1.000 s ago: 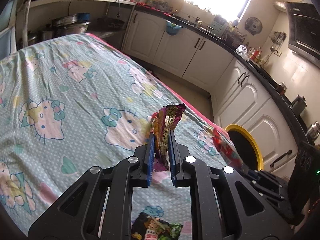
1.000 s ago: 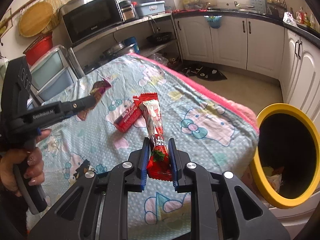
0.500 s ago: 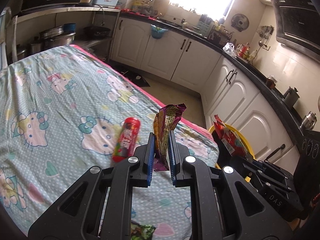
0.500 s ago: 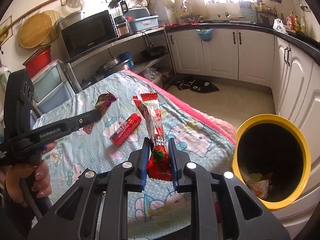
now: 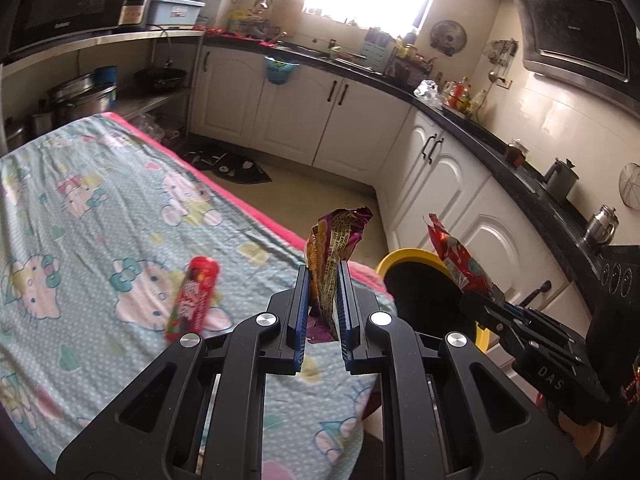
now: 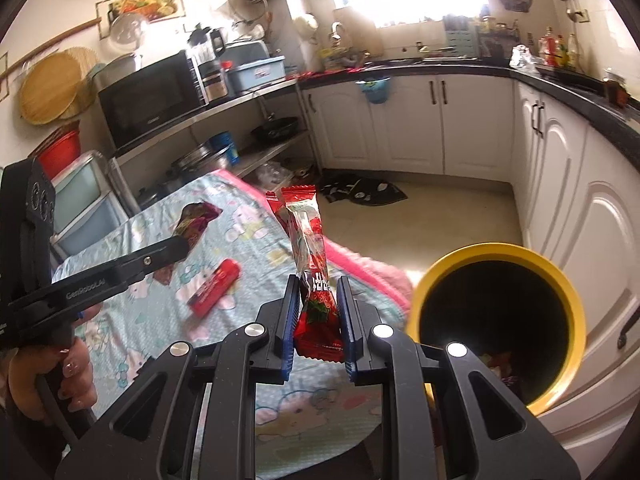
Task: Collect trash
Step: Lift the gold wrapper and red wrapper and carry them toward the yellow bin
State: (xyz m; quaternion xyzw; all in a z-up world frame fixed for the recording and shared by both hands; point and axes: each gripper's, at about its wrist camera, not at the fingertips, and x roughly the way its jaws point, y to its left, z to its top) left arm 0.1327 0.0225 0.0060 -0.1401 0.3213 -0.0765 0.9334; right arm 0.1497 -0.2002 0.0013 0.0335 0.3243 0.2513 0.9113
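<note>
— Grippers? Left gripper [image 5: 323, 280] pinched on purple wrapper [image 5: 336, 240] — right gripper [image 6: 318, 292] clamped on red wrapper [image 6: 310, 240].
— Both held above cloth [image 5: 100, 220], near yellow bin [image 6: 496, 320]. Red stick pack [image 5: 194, 300] left lying on cloth.

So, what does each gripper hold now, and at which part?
The left gripper pinches a purple and yellow wrapper near its lower end. The right gripper pinches a red wrapper at its lower end.
</note>
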